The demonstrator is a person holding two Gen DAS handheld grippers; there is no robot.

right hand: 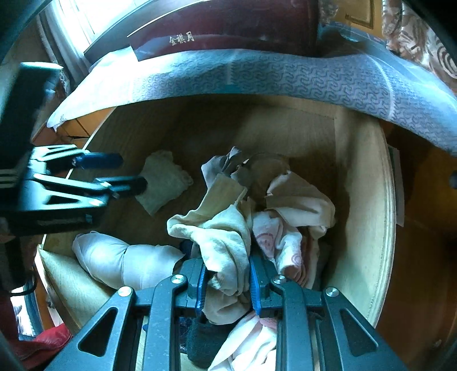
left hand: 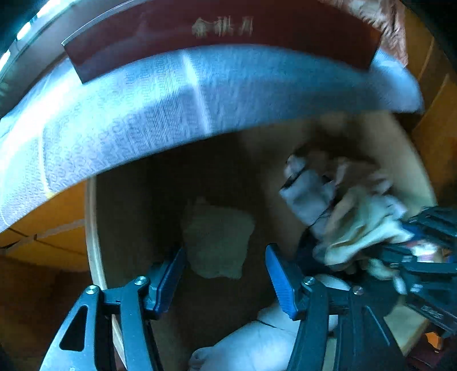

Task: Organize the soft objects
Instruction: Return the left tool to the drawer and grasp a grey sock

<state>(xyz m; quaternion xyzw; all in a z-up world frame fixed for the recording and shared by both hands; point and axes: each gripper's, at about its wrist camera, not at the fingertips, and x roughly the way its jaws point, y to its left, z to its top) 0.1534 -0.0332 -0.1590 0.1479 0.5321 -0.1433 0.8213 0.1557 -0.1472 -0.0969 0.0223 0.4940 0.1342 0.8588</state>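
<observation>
Presently I have the right gripper (right hand: 227, 281) clamped on a cream cloth (right hand: 225, 242) at the near edge of the garment heap (right hand: 285, 217) in the wooden drawer (right hand: 368, 228). My left gripper (left hand: 225, 271) stands wide and empty above a folded pale-green cloth (left hand: 218, 237) lying apart on the drawer floor, far left of the heap. I judge sorting under way; next, lower and close on that cloth. The dark red board (right hand: 228, 25) beyond carries gold Chinese characters, not reliably legible.
</observation>
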